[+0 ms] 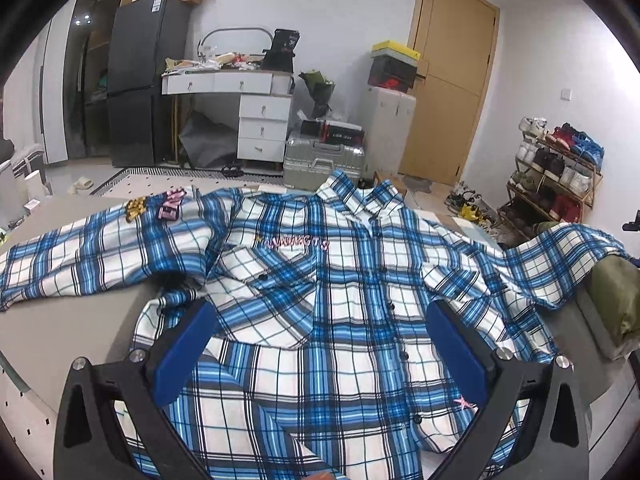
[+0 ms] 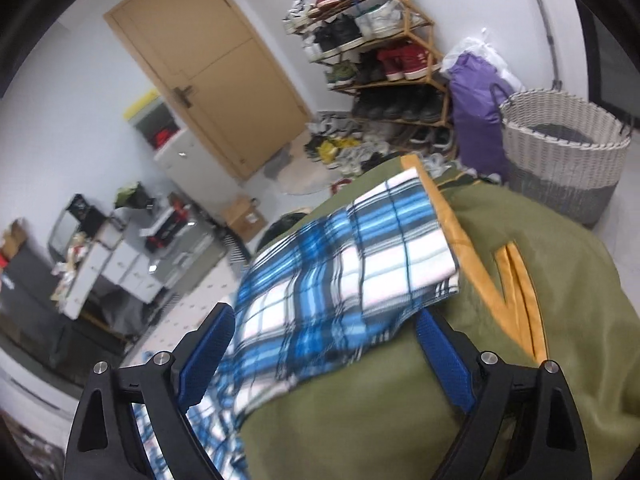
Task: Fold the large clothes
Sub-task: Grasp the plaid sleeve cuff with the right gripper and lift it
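A blue and white plaid shirt [image 1: 340, 280] lies front up on the grey table [image 1: 72, 320], collar at the far side. One sleeve stretches out to the left. The other sleeve [image 2: 360, 248] drapes over a green jacket [image 2: 520, 300] with yellow trim at the right. My left gripper [image 1: 320, 308] hovers open over the shirt's lower front, its blue pads [image 1: 188, 344] wide apart. My right gripper [image 2: 324, 316] is open too, tilted, and the draped sleeve runs between its jaws without being pinched.
A woven laundry basket [image 2: 560, 152] and a purple bag [image 2: 476, 112] stand behind the jacket. Past the table's far edge stand a shoe rack [image 1: 556, 176], a silver suitcase [image 1: 320, 164] and a white drawer desk [image 1: 260, 120].
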Tool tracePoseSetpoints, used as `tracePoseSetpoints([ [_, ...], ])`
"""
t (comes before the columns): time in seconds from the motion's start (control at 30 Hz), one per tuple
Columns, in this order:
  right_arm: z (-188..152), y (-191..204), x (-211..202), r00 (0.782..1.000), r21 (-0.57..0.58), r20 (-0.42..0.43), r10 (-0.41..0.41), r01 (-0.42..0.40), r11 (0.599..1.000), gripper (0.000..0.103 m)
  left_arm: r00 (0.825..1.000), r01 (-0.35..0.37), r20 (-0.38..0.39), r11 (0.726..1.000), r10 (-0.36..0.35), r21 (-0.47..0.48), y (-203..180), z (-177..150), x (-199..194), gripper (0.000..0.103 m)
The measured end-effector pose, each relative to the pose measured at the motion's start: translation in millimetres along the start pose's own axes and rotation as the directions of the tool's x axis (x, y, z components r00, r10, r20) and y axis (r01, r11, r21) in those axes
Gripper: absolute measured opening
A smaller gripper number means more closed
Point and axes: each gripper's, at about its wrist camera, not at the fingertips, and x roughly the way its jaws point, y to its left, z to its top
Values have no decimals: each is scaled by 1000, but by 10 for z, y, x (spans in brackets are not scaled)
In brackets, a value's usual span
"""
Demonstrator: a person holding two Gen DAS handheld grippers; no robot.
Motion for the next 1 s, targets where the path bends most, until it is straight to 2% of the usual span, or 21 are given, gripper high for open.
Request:
tracePoseSetpoints([
  [0.07, 26, 52, 138, 999, 0, -14, -46, 46, 999, 87, 1000, -8, -8, 1000, 7, -5, 20, -21, 10, 102],
  [0.1, 40, 83, 180, 997, -12, -12, -75, 75, 997, 75, 1000, -9, -9, 1000, 9, -8, 32, -29, 5, 102],
  [0.13, 58, 102, 231, 995, -20, -12, -102, 102, 995, 59, 1000, -11, -7, 1000, 11, -9, 43, -38, -6, 102],
  [0.17, 76, 117, 271, 991, -18, -13, -132, 132, 991, 49, 1000, -12, -6, 1000, 12, -10, 52, -46, -18, 102],
  [0.2, 89, 136, 287, 987, -17, -5, -160, 160, 987, 24, 1000, -15, -4, 1000, 14, -12, 73, -58, -34, 102],
  [0.23, 103, 156, 285, 985, -17, 7, -172, 172, 985, 5, 1000, -18, -2, 1000, 18, -14, 95, -69, -48, 102],
  [0.27, 108, 177, 260, 984, -17, 20, -177, 177, 984, 5, 1000, -20, 1, 1000, 20, -17, 121, -80, -62, 102],
  [0.37, 81, 443, 47, 986, -79, 116, -119, 129, 989, 5, 1000, -20, 9, 999, 21, -34, 220, -102, -103, 102],
  [0.47, -59, 926, -173, 985, -177, 170, -19, 49, 983, 5, 1000, -25, 13, 998, 26, -57, 319, -128, -104, 102],
  [0.5, -161, 1177, -257, 983, -227, 178, 45, -4, 974, 5, 999, -27, 15, 997, 29, -68, 365, -139, -112, 102],
  [0.57, -374, 1602, -349, 978, -305, 171, 119, -62, 950, 5, 999, -31, 21, 996, 33, -83, 421, -157, -121, 102],
  [0.63, -723, 2209, -391, 964, -396, 137, 228, -157, 905, 5, 999, -45, 23, 994, 48, -98, 490, -185, -149, 102],
  [0.67, -843, 2385, -388, 957, -416, 119, 265, -194, 888, 5, 998, -47, 27, 994, 50, -103, 522, -202, -172, 102],
  [0.73, -1246, 2979, -287, 929, -468, 19, 370, -319, 824, 5, 998, -59, 29, 991, 63, -120, 606, -239, -238, 102],
  [0.8, -1630, 3451, -156, 890, -486, -80, 448, -427, 762, 5, 996, -75, 32, 988, 80, -133, 693, -280, -318, 102],
  [0.87, -2115, 3897, 8, 837, -487, -203, 509, -537, 689, 5, 995, -94, 31, 985, 99, -146, 784, -301, -384, 102],
  [0.93, -2617, 4263, 163, 782, -473, -325, 532, -621, 625, 5, 991, -125, 26, 979, 131, -161, 872, -355, -468, 102],
  [1.0, -3068, 4490, 296, 740, -464, -413, 531, -672, 577, 5, 988, -150, 19, 974, 156, -172, 930, -402, -508, 102],
])
